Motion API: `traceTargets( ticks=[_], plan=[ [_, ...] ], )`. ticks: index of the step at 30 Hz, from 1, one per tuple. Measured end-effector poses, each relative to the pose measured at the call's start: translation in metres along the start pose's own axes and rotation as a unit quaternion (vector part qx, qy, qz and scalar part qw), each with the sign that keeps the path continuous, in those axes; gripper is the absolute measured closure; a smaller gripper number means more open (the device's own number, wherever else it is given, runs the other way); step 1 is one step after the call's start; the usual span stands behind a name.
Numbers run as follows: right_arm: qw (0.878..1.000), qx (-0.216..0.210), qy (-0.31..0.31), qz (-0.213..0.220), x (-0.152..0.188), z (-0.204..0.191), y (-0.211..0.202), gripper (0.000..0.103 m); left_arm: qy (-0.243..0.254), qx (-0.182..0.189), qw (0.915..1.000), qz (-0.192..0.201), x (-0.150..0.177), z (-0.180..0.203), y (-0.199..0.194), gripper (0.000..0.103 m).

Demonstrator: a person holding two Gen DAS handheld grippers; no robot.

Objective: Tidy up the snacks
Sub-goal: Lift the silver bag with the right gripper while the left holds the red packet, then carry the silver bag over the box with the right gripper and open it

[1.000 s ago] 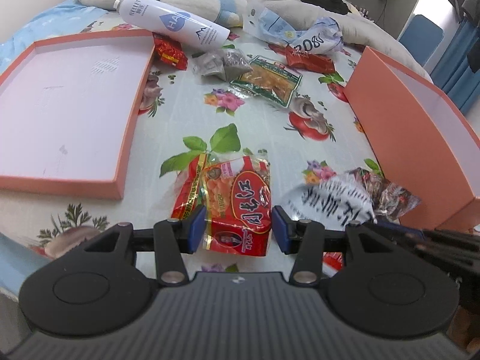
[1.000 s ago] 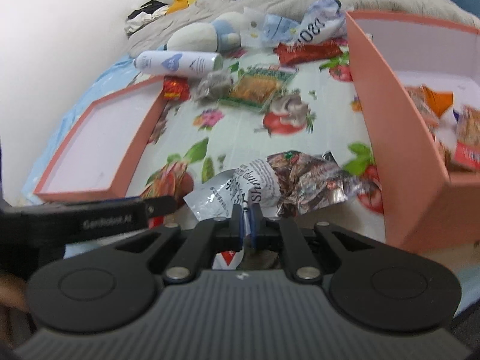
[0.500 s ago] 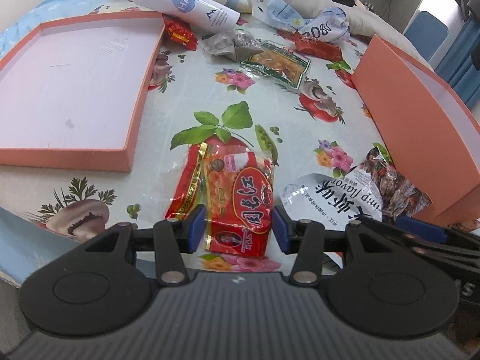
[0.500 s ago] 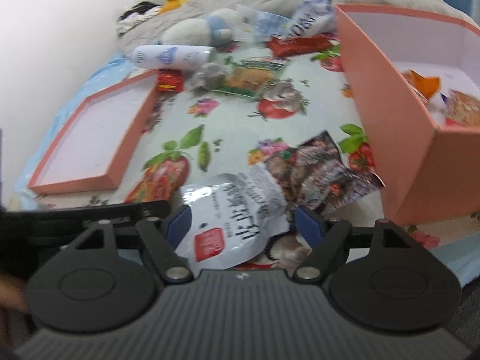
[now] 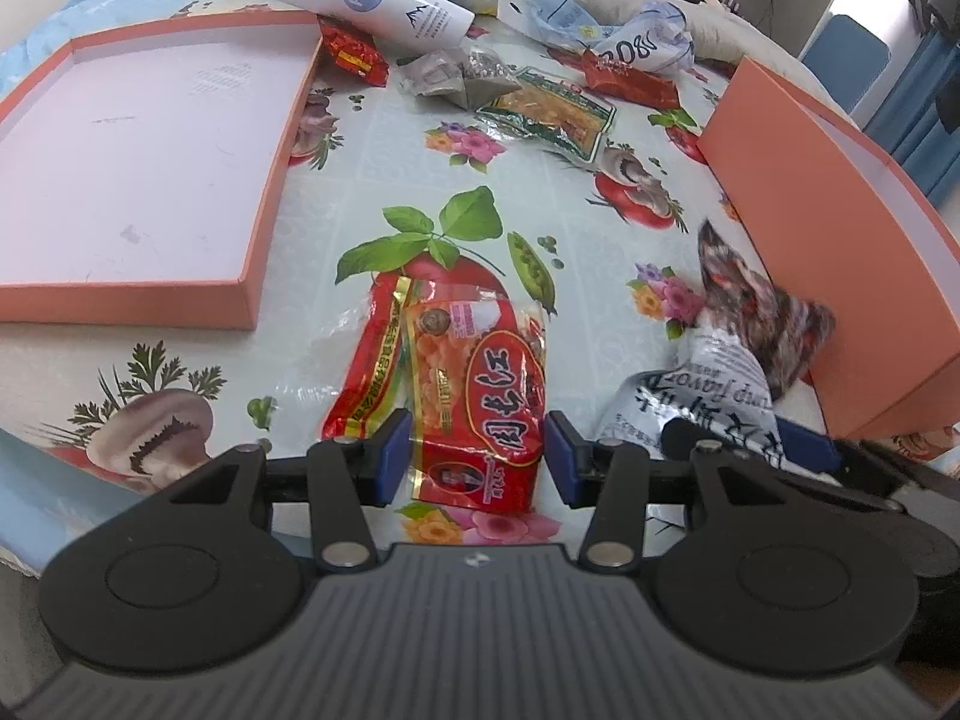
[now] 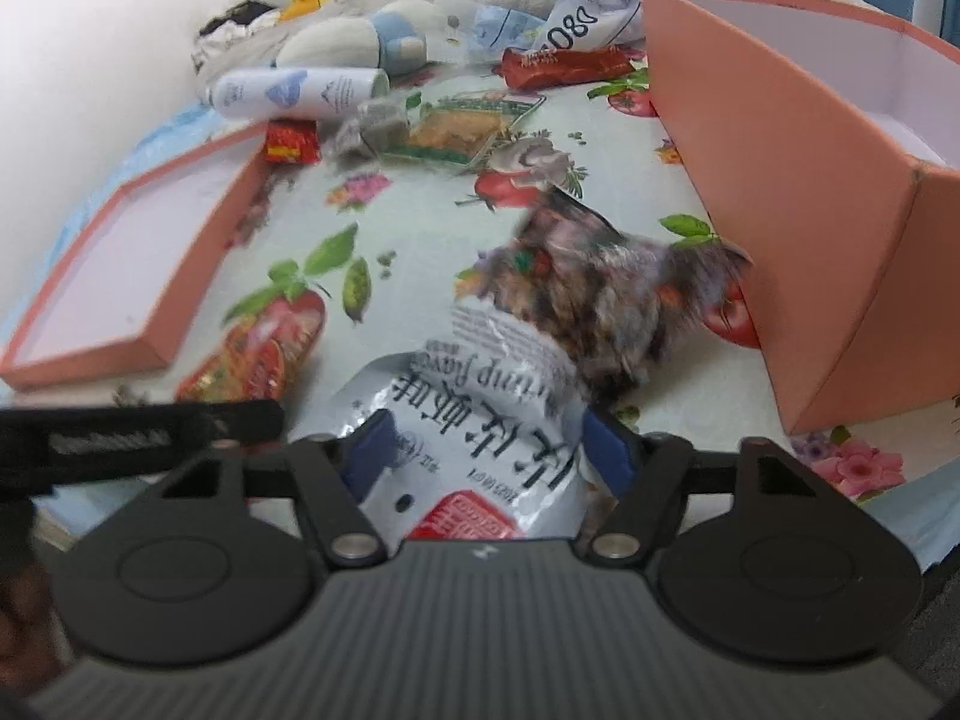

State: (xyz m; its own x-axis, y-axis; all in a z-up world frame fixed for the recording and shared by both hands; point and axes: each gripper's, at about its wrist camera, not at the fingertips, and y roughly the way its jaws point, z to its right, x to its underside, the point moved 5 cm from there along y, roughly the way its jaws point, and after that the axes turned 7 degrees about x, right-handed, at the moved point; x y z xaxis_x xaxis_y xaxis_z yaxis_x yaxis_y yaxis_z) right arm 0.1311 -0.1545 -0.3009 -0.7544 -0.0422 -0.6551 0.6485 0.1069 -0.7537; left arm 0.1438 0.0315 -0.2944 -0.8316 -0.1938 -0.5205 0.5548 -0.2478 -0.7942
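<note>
One "shrimp flavor" silver packet (image 6: 474, 414)

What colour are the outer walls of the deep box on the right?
Salmon orange outside, pale white inside the deep box; clearest in the right wrist view.

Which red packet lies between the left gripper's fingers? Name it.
The large red packet with an orange window, between the left gripper; the other red packets lie far off.

Each black hand-held gripper (image 5: 477, 451) has blue pads (image 5: 393, 447) and silver screws (image 5: 344, 553).
</note>
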Motion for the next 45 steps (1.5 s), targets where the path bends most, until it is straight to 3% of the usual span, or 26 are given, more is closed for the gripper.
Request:
traceTargets(
  ticks=[5,11,28,39,45],
  plan=[
    [1.000,-0.003,-0.007,-0.002,-0.005,0.002,0.002,0.069,0.003,-0.001,1.0000,0.000,0.000,0.001,-0.001,0.050],
    [1.000,-0.019,-0.001,-0.004,-0.010,0.007,-0.011,0.081,0.004,-0.010,0.9999,0.005,-0.007,0.003,-0.007,0.050],
    [0.996,-0.070,0.009,0.057,-0.060,0.016,-0.075,0.084,0.018,-0.008,0.9979,0.062,-0.057,0.039,-0.070,0.050],
    [0.991,-0.067,0.005,0.112,-0.101,0.041,-0.116,0.084,0.035,0.017,0.9930,0.111,-0.090,0.074,-0.107,0.050],
    [0.991,-0.061,0.013,0.120,-0.113,0.056,-0.122,0.084,0.047,0.029,0.9908,0.123,-0.102,0.090,-0.118,0.050]
  ],
)
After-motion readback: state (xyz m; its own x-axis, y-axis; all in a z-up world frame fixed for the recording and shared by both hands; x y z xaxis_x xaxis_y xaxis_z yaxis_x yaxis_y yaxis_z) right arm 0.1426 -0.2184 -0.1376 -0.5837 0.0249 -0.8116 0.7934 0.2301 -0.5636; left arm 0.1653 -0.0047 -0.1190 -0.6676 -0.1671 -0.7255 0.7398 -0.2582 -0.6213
